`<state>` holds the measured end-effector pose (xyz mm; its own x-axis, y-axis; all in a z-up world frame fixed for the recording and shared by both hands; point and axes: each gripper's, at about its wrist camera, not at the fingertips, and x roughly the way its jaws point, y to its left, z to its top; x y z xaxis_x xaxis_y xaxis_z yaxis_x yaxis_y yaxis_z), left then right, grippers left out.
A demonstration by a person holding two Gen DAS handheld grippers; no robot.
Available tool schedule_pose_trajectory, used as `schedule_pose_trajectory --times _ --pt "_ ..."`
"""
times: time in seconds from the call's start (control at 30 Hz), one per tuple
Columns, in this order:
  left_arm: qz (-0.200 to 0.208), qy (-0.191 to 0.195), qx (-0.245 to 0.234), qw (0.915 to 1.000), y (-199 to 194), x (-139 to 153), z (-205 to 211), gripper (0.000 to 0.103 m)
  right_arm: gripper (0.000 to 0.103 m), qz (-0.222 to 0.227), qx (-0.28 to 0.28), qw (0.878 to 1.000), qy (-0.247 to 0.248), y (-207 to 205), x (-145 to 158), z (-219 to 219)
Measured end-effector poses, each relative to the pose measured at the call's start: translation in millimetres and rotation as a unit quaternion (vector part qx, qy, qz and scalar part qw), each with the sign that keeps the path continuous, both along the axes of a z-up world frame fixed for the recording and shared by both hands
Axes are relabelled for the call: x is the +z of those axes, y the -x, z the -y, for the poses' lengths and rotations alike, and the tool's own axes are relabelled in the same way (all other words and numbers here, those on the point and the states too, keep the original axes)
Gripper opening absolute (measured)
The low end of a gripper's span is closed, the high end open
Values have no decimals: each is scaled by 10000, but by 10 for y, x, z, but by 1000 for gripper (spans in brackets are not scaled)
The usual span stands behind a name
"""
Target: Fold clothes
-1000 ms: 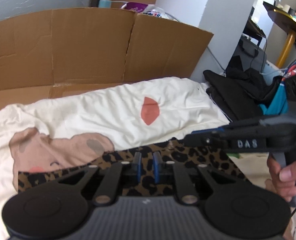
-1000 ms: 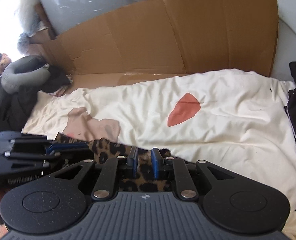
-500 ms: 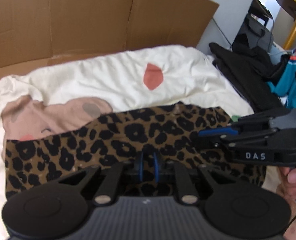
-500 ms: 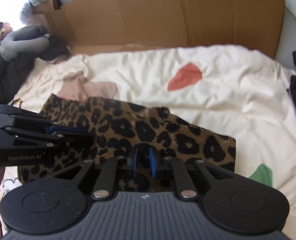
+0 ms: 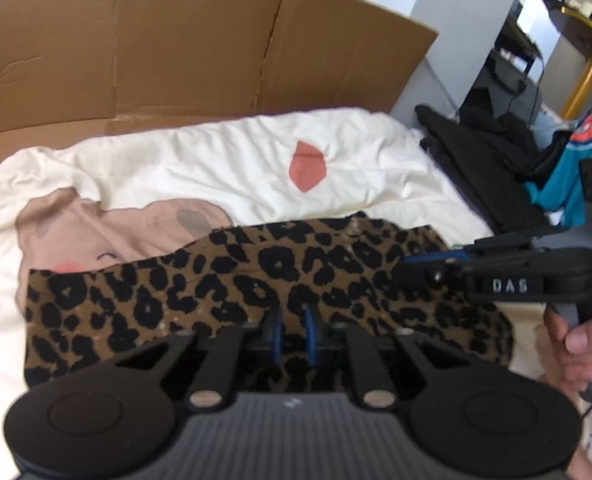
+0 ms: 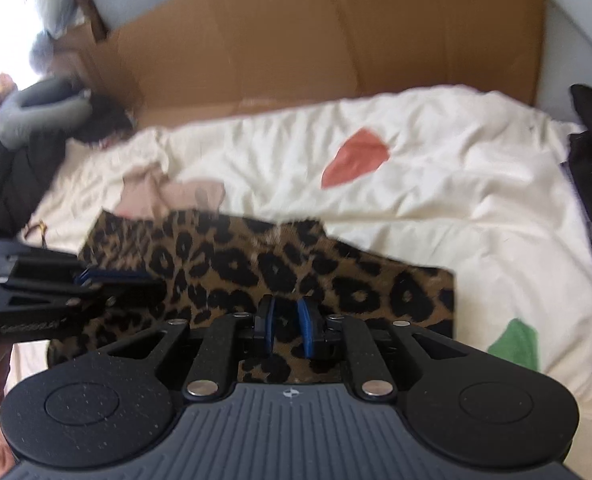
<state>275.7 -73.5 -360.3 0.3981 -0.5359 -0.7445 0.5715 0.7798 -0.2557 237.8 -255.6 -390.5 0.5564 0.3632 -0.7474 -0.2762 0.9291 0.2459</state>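
One leopard-print garment (image 5: 256, 280) in brown and black lies across the middle of the frame. One cream bedsheet (image 5: 216, 168) spreads beneath it, bearing one red-orange patch (image 5: 307, 166) at centre, one green patch (image 6: 513, 340) at the lower right of the right wrist view, and one pale pink animal shape (image 5: 108, 236) at left. One brown cardboard sheet (image 5: 176, 48) with two upright creases fills the top. Two black handheld tools show: the left tool (image 5: 294, 330) and the right tool (image 6: 288, 324). One teal garment (image 5: 555, 196) sits at right, beside one heap of black clothing (image 5: 483, 148).
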Motion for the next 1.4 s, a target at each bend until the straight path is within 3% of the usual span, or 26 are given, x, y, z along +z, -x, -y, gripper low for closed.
schedule_pose_trajectory --times 0.27,0.37,0.5,0.83,1.2,1.4 --pt "66 15 -111 9999 262 129 15 25 21 110 308 9995 21 264 131 -64" --pt "-30 22 -299 9995 386 59 75 31 29 69 464 9989 39 369 113 -117" --pt "-127 -162 -416 9989 437 -105 122 31 36 -103 690 9975 78 505 -15 -208" --pt "164 -662 -132 9976 347 -191 -77 31 36 -251 428 9979 425 530 -204 24" --pt "126 -550 218 9982 536 -30 -356 31 36 -234 -67 9993 270 635 -40 392" --pt "99 -489 381 9980 645 51 -489 31 36 -175 266 9993 178 749 -8 206"
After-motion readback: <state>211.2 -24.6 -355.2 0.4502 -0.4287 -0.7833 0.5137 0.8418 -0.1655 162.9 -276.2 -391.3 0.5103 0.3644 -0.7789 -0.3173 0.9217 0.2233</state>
